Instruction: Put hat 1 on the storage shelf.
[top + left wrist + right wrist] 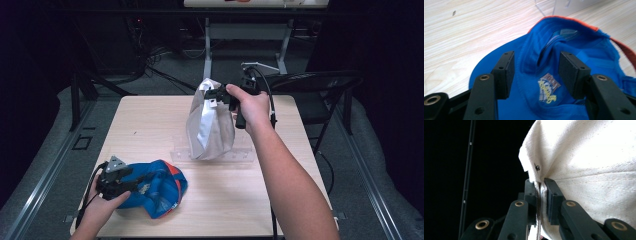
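A blue cap (155, 187) with an orange edge lies at the table's near left, underside up. My left gripper (137, 184) is over it, open; in the left gripper view its pads (505, 72) straddle a fold of the blue cap (541, 75) without pinching it. A cream-white cap (210, 122) is held up above the table's far middle. My right gripper (212, 95) is shut on its upper edge; in the right gripper view the jaws clamp the cream cap's (594, 162) fabric at my right gripper (541, 195).
A clear acrylic stand (240, 152) sits on the wooden table (145, 125) under the cream cap. A black folding chair (320, 87) stands past the table's far right corner. Cables and desk legs lie on the floor beyond.
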`<state>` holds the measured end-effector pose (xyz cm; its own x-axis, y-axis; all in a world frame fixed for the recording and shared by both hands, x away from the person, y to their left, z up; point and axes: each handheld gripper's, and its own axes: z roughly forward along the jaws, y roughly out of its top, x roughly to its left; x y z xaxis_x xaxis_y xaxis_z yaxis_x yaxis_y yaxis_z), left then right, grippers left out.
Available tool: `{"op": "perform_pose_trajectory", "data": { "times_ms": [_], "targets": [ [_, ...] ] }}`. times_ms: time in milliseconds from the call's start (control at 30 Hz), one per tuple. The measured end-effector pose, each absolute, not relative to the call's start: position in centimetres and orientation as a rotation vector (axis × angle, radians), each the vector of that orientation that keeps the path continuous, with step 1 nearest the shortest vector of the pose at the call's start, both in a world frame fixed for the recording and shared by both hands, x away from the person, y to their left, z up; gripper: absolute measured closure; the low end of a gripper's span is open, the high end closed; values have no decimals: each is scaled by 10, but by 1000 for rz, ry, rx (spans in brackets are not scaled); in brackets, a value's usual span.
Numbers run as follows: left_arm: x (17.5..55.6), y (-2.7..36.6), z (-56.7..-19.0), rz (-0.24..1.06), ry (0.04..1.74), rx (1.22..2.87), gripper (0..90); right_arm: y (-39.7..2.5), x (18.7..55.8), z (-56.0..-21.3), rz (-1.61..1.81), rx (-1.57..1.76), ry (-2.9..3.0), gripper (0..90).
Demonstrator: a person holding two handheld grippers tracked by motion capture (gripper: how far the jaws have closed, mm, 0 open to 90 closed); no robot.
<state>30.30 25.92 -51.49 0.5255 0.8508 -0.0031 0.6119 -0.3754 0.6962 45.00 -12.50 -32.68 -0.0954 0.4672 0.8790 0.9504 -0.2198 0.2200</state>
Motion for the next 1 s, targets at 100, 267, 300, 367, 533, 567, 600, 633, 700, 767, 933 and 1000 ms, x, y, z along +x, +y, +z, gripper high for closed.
{"op": "perform_pose_trajectory", "data": {
  "times_ms": [100, 267, 300, 367, 533, 567, 600, 633, 700, 767, 933, 1000],
  "targets": [
    [304, 254, -513, 466, 1171, 2113, 474, -125, 451, -329, -1284, -1689, -1547, 815],
    [308, 231, -506, 473, 1110, 2132, 474, -128, 449, -331, -1288, -1688, -1541, 815],
    [309, 226, -505, 473, 1094, 2134, 474, -128, 449, -331, -1291, -1688, -1542, 815],
    [310, 219, -503, 474, 1080, 2139, 474, -128, 448, -331, -1286, -1689, -1546, 815],
    [314, 184, -496, 464, 981, 2166, 462, -128, 446, -330, -1285, -1689, -1554, 815],
    [314, 184, -496, 464, 981, 2166, 458, -128, 446, -330, -1285, -1689, -1554, 815],
    [317, 172, -494, 465, 956, 2176, 455, -127, 445, -330, -1286, -1688, -1556, 815],
    [318, 167, -494, 463, 951, 2176, 456, -127, 445, -330, -1284, -1685, -1558, 815],
    [320, 163, -493, 451, 943, 2178, 455, -126, 445, -330, -1285, -1684, -1559, 815],
    [323, 155, -493, 452, 936, 2179, 455, -126, 445, -330, -1283, -1685, -1559, 815],
    [330, 141, -492, 435, 930, 2193, 456, -125, 445, -331, -1286, -1682, -1555, 815],
    [332, 135, -493, 435, 925, 2188, 456, -126, 444, -331, -1285, -1680, -1553, 815]
  ]
}}
